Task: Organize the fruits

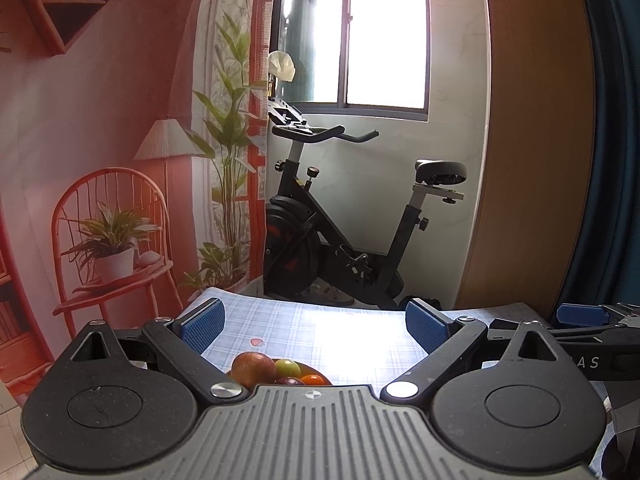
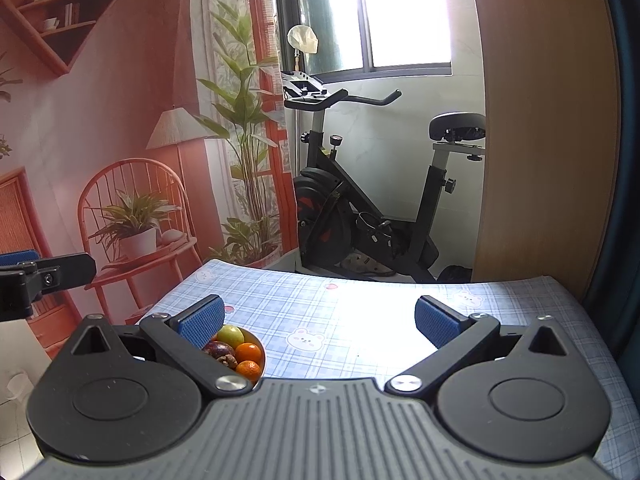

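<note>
A bowl [image 2: 261,354] of fruit sits on the checked tablecloth [image 2: 360,312]. In the right wrist view it holds a green fruit [image 2: 231,335], a dark mangosteen [image 2: 221,350] and two oranges [image 2: 248,352]. In the left wrist view a reddish-brown fruit [image 1: 253,368], a green fruit [image 1: 287,367], a dark fruit [image 1: 290,381] and an orange [image 1: 312,379] show just above my gripper body. My left gripper [image 1: 314,326] is open and empty above the bowl. My right gripper [image 2: 318,320] is open and empty, with the bowl beside its left finger.
An exercise bike [image 1: 340,216] stands past the table's far edge under a bright window. A printed backdrop [image 1: 112,200] with chair and plants hangs at the left. A wooden panel [image 1: 532,160] stands at the right. The right gripper shows at the left wrist view's right edge [image 1: 580,314].
</note>
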The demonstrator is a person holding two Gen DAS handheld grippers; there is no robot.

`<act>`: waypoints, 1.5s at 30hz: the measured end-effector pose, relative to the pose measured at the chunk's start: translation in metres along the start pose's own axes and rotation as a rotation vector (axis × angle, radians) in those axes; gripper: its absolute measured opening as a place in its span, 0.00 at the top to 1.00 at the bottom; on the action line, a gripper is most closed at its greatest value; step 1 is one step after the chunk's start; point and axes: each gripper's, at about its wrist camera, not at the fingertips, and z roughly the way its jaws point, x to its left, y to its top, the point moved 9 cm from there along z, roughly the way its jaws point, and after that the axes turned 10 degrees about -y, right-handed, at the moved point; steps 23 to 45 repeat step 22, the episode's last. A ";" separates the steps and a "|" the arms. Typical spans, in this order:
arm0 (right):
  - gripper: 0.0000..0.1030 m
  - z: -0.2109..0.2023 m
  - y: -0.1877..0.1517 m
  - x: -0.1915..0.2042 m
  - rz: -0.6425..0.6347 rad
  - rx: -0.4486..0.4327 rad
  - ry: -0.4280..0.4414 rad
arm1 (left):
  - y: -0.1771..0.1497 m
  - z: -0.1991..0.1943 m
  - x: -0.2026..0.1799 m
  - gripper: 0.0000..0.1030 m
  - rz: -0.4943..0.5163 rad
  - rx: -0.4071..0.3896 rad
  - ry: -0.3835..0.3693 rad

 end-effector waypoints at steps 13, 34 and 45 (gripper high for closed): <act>0.00 -0.005 0.001 -0.004 -0.005 -0.004 0.007 | 0.001 -0.002 -0.001 0.00 -0.008 -0.008 0.015; 0.00 -0.004 0.001 -0.003 -0.006 -0.002 0.011 | 0.000 -0.002 -0.002 0.00 -0.008 -0.011 0.012; 0.00 -0.004 0.001 -0.003 -0.006 -0.002 0.011 | 0.000 -0.002 -0.002 0.00 -0.008 -0.011 0.012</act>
